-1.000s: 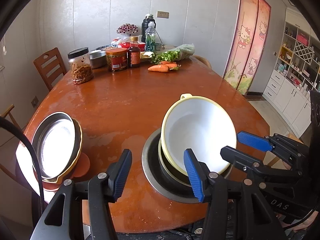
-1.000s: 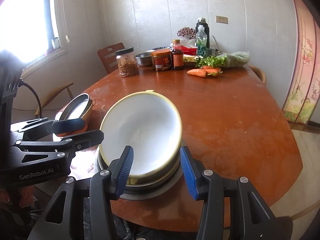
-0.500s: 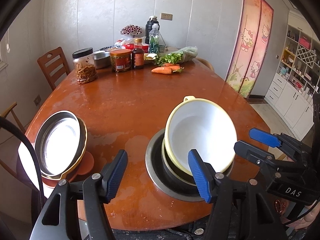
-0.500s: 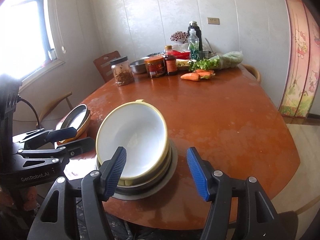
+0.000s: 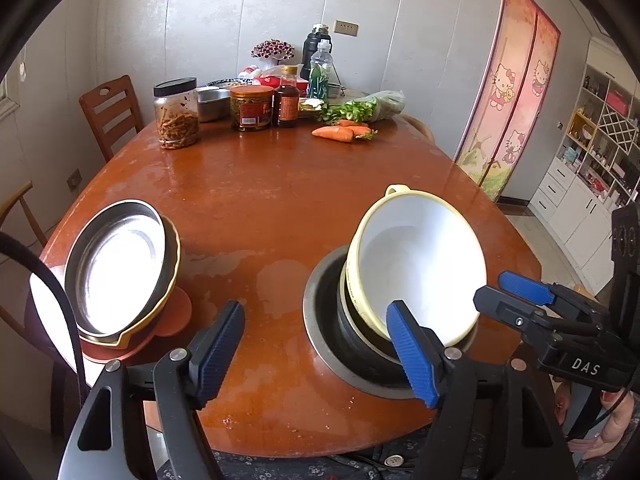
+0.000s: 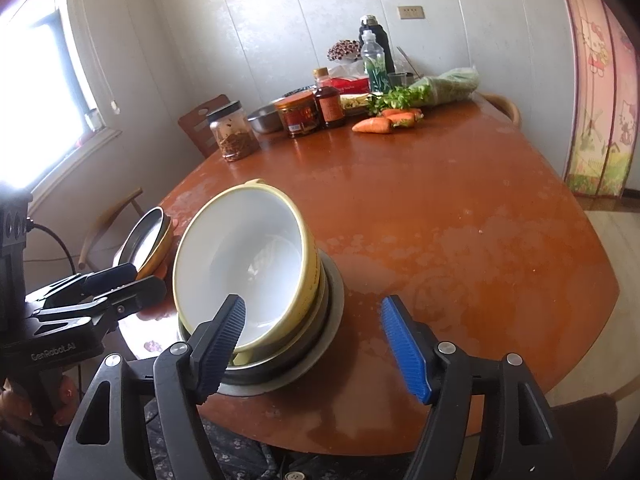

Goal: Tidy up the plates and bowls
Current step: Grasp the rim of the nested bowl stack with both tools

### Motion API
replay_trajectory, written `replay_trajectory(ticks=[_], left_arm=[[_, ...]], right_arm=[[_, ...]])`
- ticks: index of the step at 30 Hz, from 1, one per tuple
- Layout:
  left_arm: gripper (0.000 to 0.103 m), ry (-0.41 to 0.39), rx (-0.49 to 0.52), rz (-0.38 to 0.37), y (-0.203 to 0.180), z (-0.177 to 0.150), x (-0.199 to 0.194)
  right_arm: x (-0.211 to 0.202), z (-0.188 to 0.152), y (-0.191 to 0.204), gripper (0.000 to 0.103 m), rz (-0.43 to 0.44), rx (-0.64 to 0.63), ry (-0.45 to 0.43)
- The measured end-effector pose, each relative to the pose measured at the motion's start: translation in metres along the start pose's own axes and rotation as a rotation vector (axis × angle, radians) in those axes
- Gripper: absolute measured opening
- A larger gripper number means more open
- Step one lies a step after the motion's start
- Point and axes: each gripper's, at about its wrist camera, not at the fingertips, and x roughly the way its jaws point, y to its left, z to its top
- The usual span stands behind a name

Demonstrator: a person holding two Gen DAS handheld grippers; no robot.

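- A round, reddish-brown wooden table (image 5: 280,200) fills the room's middle, seen from its near edge.
- At the near right, a yellow-rimmed white bowl (image 5: 416,264) leans tilted inside a stack of darker bowls, which sits on a wide metal plate (image 5: 320,320).
- At the near left, a shiny metal plate (image 5: 116,272) rests in a yellow dish (image 5: 172,256), on top of something orange-red.
- The left gripper (image 5: 316,356) hovers over bare table between these 2 stacks. Its blue-padded jaws are opening and grasp nothing; the right pad overlaps the bowl's near rim in view, and I cannot tell if it touches.
- The right gripper (image 6: 314,344) points at the near right stack. Its jaws are opening too, released and empty; its left pad sits in front of the white bowl's rim, its right pad over bare table.
- At the far edge stand a jar with a black lid (image 5: 176,114), a red-labelled jar (image 5: 251,108), a dark sauce bottle (image 5: 286,98), 2 carrots (image 5: 340,132) and bagged greens (image 5: 368,106).
- A wooden chair (image 5: 110,112) stands at the far left.
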Motion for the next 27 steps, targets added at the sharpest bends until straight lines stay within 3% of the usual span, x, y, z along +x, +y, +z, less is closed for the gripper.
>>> replay_trajectory(ticks=[17, 27], left_arm=[[0.079, 0.039, -0.062, -0.027, 0.007, -0.004, 0.017], [0.079, 0.067, -0.047, -0.027, 0.0, -0.002, 0.033]], right_arm=[[0.022, -0.005, -0.008, 0.074, 0.06, 0.066, 0.066], [0.036, -0.006, -0.002, 0.074, 0.072, 0.057, 0.095]])
